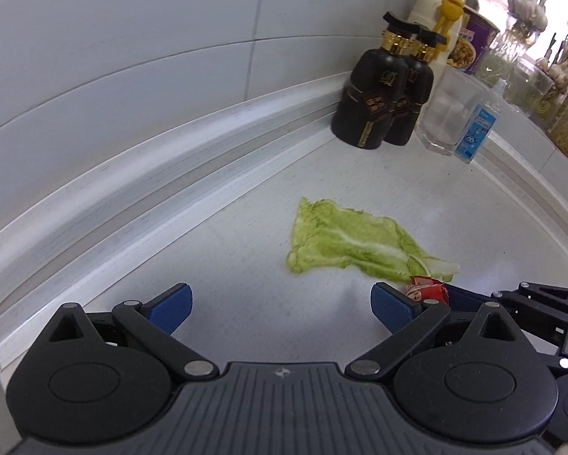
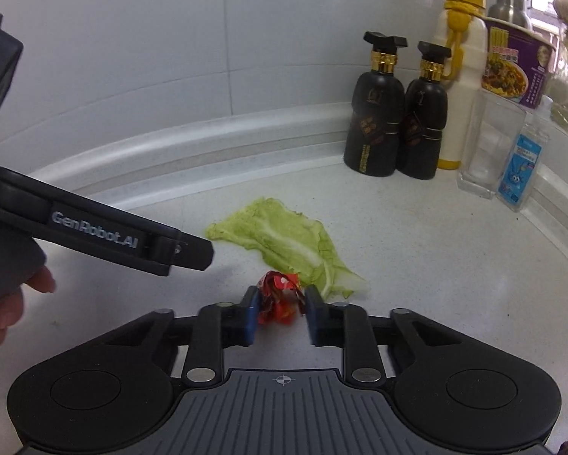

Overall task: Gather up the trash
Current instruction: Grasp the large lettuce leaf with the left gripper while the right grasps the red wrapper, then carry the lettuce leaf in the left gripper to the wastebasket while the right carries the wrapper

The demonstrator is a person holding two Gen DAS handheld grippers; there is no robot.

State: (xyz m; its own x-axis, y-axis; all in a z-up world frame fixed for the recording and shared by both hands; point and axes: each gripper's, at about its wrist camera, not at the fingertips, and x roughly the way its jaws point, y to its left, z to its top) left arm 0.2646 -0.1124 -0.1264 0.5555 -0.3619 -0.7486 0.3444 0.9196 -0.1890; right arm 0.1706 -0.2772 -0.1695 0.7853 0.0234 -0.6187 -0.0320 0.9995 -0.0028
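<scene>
Here the right tool (image 2: 280,313) pinches a red wrapper (image 2: 278,297) (crumpled, no clear axis); left tool (image 1: 280,309) gapes empty.

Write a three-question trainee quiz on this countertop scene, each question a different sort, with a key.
1. True or false: the left gripper holds the lettuce leaf.
2. Multiple choice: what sits between the jaws of the right gripper? A. glass tumbler B. crumpled red wrapper C. black bottle
3. Fill in: the two black bottles have ____-coloured collars under their caps.

Key: 1 false, its jaws are wide apart with only bare counter between them; 2 B, the red wrapper; 3 gold.
</scene>
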